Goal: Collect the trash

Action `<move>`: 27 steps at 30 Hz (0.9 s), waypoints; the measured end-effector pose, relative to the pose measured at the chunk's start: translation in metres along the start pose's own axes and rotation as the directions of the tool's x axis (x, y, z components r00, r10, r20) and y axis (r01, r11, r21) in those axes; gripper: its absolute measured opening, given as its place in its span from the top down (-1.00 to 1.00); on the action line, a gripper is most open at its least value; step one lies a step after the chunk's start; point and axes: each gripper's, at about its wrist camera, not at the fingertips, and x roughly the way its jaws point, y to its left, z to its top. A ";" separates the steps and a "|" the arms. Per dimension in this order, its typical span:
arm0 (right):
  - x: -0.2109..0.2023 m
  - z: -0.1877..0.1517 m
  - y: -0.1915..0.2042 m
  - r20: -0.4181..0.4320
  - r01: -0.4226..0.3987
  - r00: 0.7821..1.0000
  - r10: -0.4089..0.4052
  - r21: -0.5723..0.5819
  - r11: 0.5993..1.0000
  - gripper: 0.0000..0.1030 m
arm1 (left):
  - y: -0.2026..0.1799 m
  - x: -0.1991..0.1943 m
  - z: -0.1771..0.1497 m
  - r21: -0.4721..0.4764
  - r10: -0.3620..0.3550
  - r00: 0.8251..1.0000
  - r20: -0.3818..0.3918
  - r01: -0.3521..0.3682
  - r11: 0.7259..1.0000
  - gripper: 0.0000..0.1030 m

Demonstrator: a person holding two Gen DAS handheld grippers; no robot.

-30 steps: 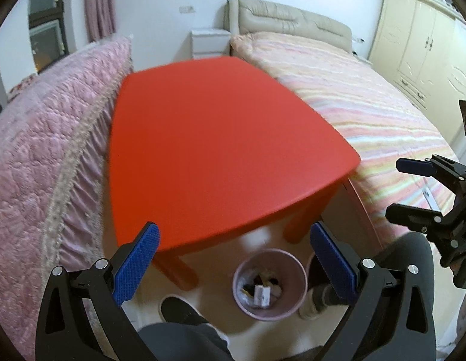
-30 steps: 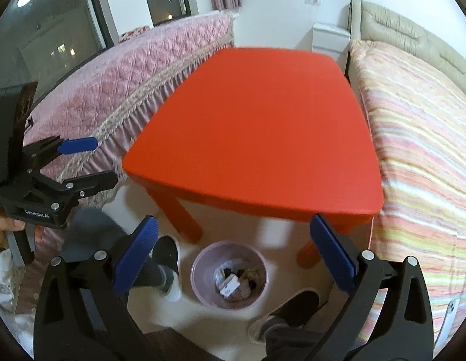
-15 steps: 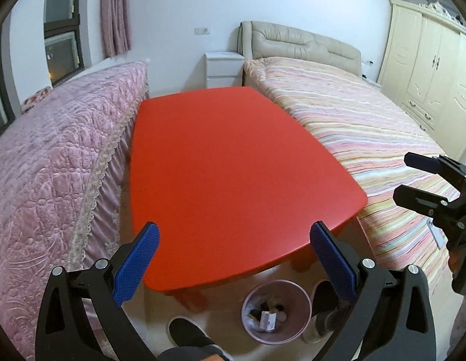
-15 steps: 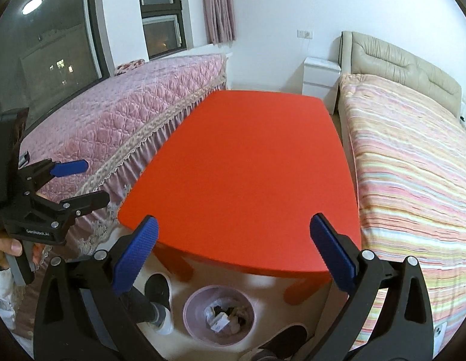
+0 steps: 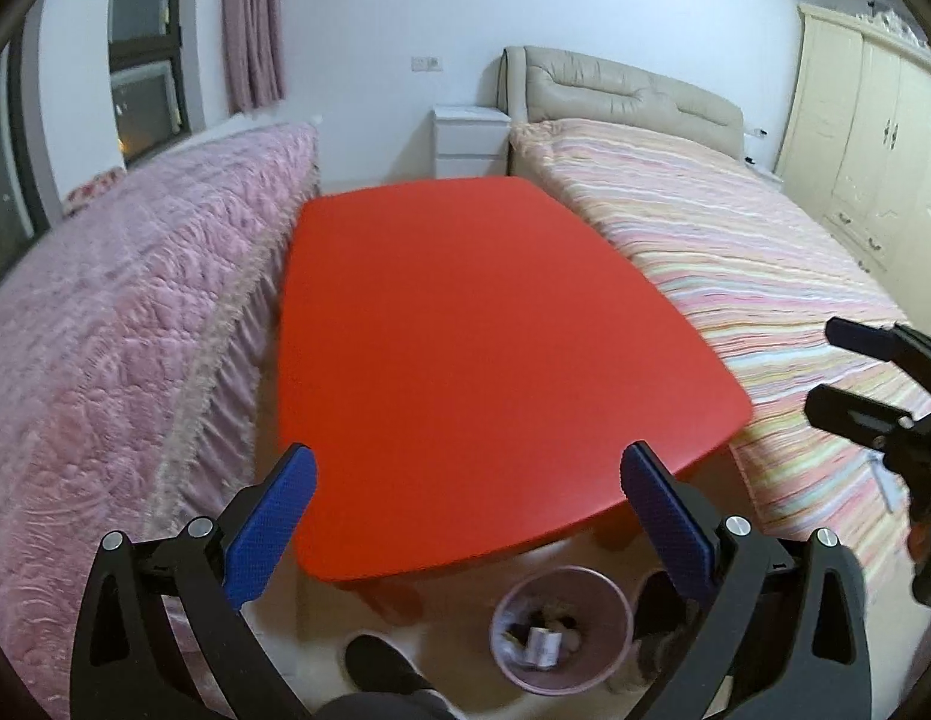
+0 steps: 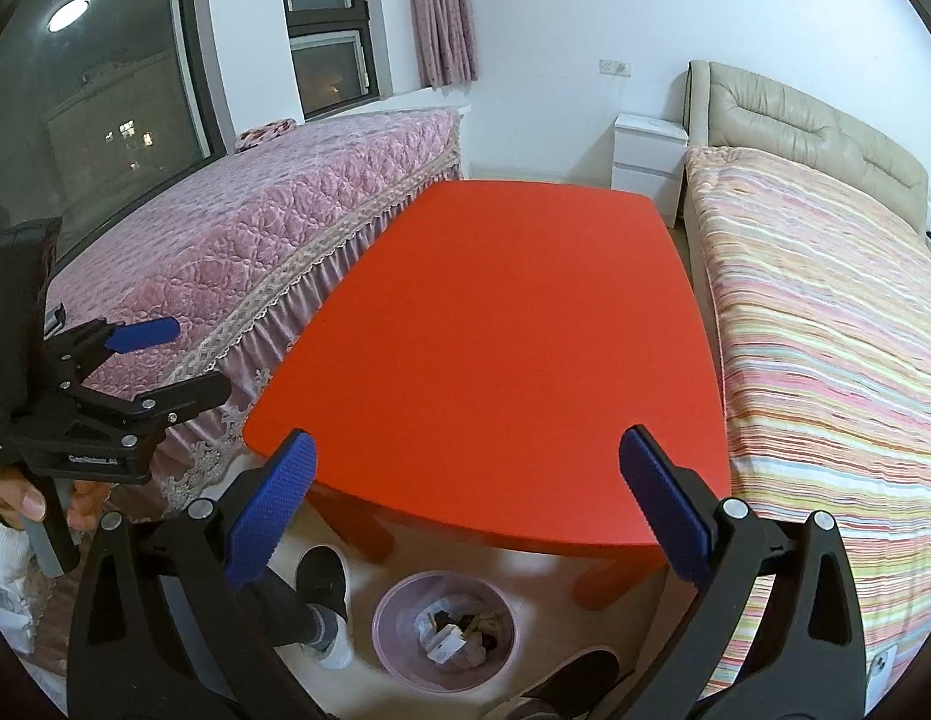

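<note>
As both views have been raised, the red surface point(image 5: 483, 360) is shown bare, so collection is judged complete. Trash lies in the bin point(image 6: 444, 636) below. Left tongs point(image 5: 465, 516) and right tongs point(image 6: 462, 510) are held wide, empty.

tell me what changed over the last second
Both grippers rose and tilted up from the pink bin toward the red table: the bin slid to the lower edge of both views and more of the room shows. Left gripper and right gripper stayed open and empty; trash stays in the bin.
</note>
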 end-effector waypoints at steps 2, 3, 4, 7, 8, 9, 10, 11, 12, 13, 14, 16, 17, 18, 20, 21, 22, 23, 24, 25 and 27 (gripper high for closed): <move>0.001 0.000 0.002 -0.004 -0.003 1.000 0.003 -0.002 1.000 -0.92 | 0.000 0.000 0.000 0.001 -0.007 1.000 -0.003 0.007 1.000 -0.88; 0.001 -0.001 0.002 -0.005 -0.005 1.000 0.005 -0.003 1.000 -0.92 | -0.001 0.000 0.000 0.003 -0.011 1.000 -0.005 0.011 1.000 -0.88; 0.001 -0.001 0.003 -0.005 -0.005 1.000 0.005 -0.005 1.000 -0.92 | -0.001 0.000 0.001 0.004 -0.013 1.000 -0.007 0.013 1.000 -0.88; 0.002 -0.001 0.004 -0.007 -0.005 1.000 0.005 -0.006 1.000 -0.92 | -0.001 0.000 0.000 0.005 -0.011 1.000 -0.009 0.012 1.000 -0.88; 0.002 0.000 0.004 -0.007 -0.005 1.000 0.005 -0.006 1.000 -0.92 | -0.001 0.000 0.001 0.004 -0.009 1.000 -0.010 0.009 1.000 -0.88; 0.002 0.000 0.004 -0.006 -0.004 1.000 0.004 -0.007 1.000 -0.92 | 0.000 -0.001 0.000 0.002 -0.008 1.000 -0.009 0.008 1.000 -0.88; 0.002 0.000 0.004 -0.007 -0.005 1.000 0.005 -0.007 1.000 -0.92 | 0.000 -0.001 0.000 0.001 -0.008 1.000 -0.009 0.008 1.000 -0.88; 0.002 0.000 0.004 -0.007 -0.005 1.000 0.004 -0.008 1.000 -0.92 | 0.000 -0.002 0.000 0.001 -0.008 1.000 -0.008 0.008 1.000 -0.88; 0.002 0.000 0.005 -0.007 -0.003 1.000 0.003 -0.009 1.000 -0.92 | 0.000 -0.001 0.000 0.002 -0.008 1.000 -0.007 0.008 1.000 -0.88; 0.002 0.000 0.005 -0.006 -0.003 1.000 0.003 -0.010 1.000 -0.92 | 0.000 -0.002 0.000 0.002 -0.006 1.000 -0.007 0.006 1.000 -0.88; 0.002 0.000 0.005 -0.006 -0.004 1.000 0.004 -0.009 1.000 -0.92 | 0.000 -0.002 0.000 0.002 -0.007 1.000 -0.008 0.007 1.000 -0.88; 0.001 0.000 0.005 -0.005 -0.004 1.000 0.004 -0.010 1.000 -0.92 | 0.000 -0.002 0.000 0.001 -0.010 1.000 -0.007 0.010 1.000 -0.88; 0.001 0.000 0.005 -0.004 -0.003 1.000 0.003 -0.011 1.000 -0.92 | 0.000 -0.002 0.000 0.002 -0.009 1.000 -0.007 0.009 1.000 -0.88; 0.001 0.001 0.005 -0.003 -0.004 1.000 0.003 -0.010 1.000 -0.92 | 0.000 -0.002 0.000 0.001 -0.010 1.000 -0.007 0.010 1.000 -0.88; 0.000 0.000 0.004 -0.002 -0.005 1.000 0.005 -0.010 1.000 -0.92 | 0.000 -0.002 0.001 0.002 -0.008 1.000 -0.007 0.008 1.000 -0.88; 0.000 0.000 0.003 -0.002 -0.004 1.000 0.004 -0.010 1.000 -0.92 | 0.000 -0.002 0.001 0.002 -0.008 1.000 -0.008 0.008 1.000 -0.88; 0.000 0.000 0.003 -0.002 -0.004 1.000 0.004 -0.010 1.000 -0.92 | 0.000 -0.002 0.001 0.002 -0.009 1.000 -0.008 0.009 1.000 -0.88; 0.000 0.000 0.003 -0.002 -0.005 1.000 0.005 -0.010 1.000 -0.92 | -0.001 -0.002 0.001 0.002 -0.009 1.000 -0.008 0.009 1.000 -0.88; 0.000 0.000 0.004 -0.003 -0.005 1.000 0.005 -0.010 1.000 -0.92 | -0.001 -0.001 0.001 0.002 -0.010 1.000 -0.009 0.010 1.000 -0.88; 0.000 0.001 0.003 -0.003 -0.005 1.000 0.005 -0.010 1.000 -0.92 | 0.000 -0.001 0.001 0.001 -0.011 1.000 -0.010 0.011 1.000 -0.88; 0.000 0.000 0.003 -0.003 -0.005 1.000 0.005 -0.010 1.000 -0.92 | -0.001 -0.001 0.001 0.001 -0.011 1.000 -0.012 0.011 1.000 -0.88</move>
